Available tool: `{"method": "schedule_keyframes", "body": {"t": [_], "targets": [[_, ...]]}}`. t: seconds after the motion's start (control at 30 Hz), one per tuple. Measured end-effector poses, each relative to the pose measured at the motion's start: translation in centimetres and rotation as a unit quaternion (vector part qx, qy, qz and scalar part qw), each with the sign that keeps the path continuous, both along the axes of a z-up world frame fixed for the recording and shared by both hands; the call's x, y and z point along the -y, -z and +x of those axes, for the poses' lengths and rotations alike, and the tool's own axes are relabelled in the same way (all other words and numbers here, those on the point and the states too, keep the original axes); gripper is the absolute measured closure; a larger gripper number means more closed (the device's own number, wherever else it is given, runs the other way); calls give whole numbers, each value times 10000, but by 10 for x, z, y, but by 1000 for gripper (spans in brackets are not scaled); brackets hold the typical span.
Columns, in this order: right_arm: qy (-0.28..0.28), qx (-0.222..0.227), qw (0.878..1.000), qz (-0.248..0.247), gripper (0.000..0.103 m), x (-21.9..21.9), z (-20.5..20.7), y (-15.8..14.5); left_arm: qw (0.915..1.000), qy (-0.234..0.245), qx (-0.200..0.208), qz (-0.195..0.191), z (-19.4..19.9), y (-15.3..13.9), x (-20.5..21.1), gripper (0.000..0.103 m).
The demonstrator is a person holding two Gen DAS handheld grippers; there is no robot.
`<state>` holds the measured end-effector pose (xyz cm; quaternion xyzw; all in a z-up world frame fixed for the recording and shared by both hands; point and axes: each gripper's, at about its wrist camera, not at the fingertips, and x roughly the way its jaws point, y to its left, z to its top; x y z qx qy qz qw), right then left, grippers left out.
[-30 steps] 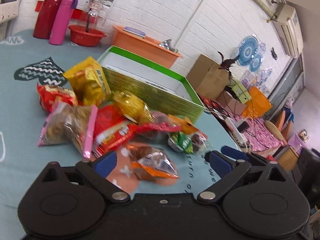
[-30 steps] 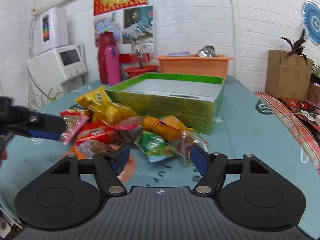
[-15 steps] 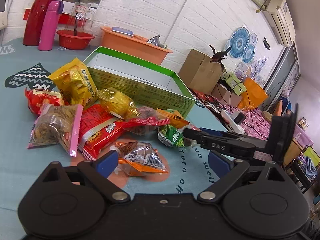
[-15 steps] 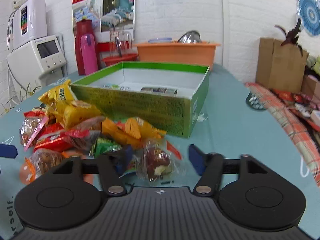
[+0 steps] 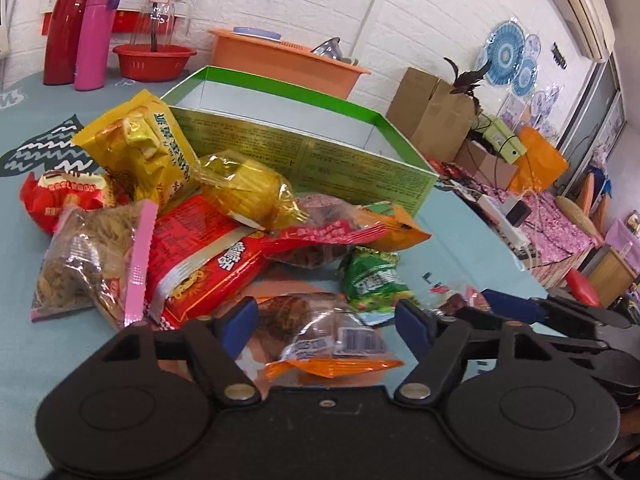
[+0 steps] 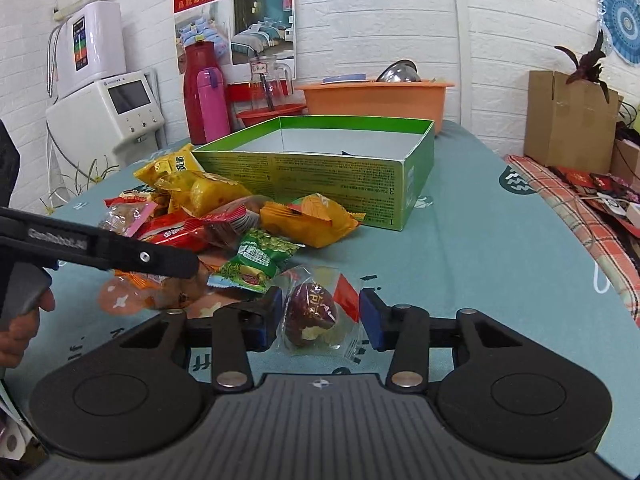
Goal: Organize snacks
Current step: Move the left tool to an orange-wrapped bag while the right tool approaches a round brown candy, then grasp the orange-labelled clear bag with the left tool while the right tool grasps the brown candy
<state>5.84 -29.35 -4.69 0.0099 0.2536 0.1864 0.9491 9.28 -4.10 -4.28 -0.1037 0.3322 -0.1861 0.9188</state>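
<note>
A pile of snack packets (image 5: 208, 220) lies on the teal tablecloth in front of an open green box (image 5: 304, 148), which also shows in the right wrist view (image 6: 320, 168). My left gripper (image 5: 326, 322) is open, its fingers either side of a clear orange-edged packet (image 5: 324, 344) on the cloth. My right gripper (image 6: 320, 318) is open around a clear packet with a brown date (image 6: 314, 314). The left gripper's body (image 6: 100, 248) shows at the left of the right wrist view. A green packet (image 6: 256, 260) lies just beyond.
Red and pink flasks (image 6: 206, 100), a red bowl (image 5: 154, 62) and an orange tub (image 6: 376, 100) stand behind the box. A white appliance (image 6: 108, 108) is at the back left. A cardboard box (image 6: 568, 120) and a patterned couch lie to the right.
Both grippers have moved down and forward onto the pile's near edge. The left now straddles the orange-edged packet, the right straddles the date packet. Both stay open.
</note>
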Motion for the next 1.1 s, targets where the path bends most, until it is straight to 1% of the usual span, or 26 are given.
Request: {"method": "schedule_keyframes", "body": {"t": [0.07,0.13,0.2,0.23,0.37,0.53,0.63,0.73,0.8,0.83,0.87,0.9,0.97,1.0,1.1], "targets": [[54,-18,10000,9,21,-1,5,1,9999,-59,-81,-39,3,3,-3,0],[130,-4,9999,-19,10,-1,7,2,9999,-66,-131,-79,4,5,-4,0],[190,18,9998,-55,3,-1,9,3,9999,-69,-110,-62,4,5,-3,0],[192,9,9998,-44,2,-1,10,3,9999,-61,-112,-67,5,5,-2,0],[219,-50,9997,20,0,2,9,3,9999,19,-138,-96,4,4,2,0],[38,-171,9995,260,0,1,9,2,9999,46,-103,-57,6,4,3,0],[-77,-199,9996,191,0,-4,8,4,9999,75,-81,-54,5,5,2,0],[-2,-283,9995,109,0,-6,9,8,10000,96,5,10,4,7,5,0],[37,-328,9994,143,0,-4,11,11,9999,76,80,132,3,7,8,0],[64,-345,9993,152,16,-4,12,11,9997,88,95,183,3,8,9,9],[46,-376,9991,168,16,-3,13,12,9997,113,80,179,3,8,9,21],[23,-352,9992,180,20,-3,12,13,9998,116,52,157,3,8,9,31],[-6,-292,9995,93,23,-4,11,12,9999,110,55,90,-1,6,6,38],[9,-276,9996,55,25,-5,10,10,9999,87,66,64,-3,4,5,39],[-54,-96,9998,144,25,-2,3,-1,9998,140,144,-39,-13,-7,-2,39]]}}
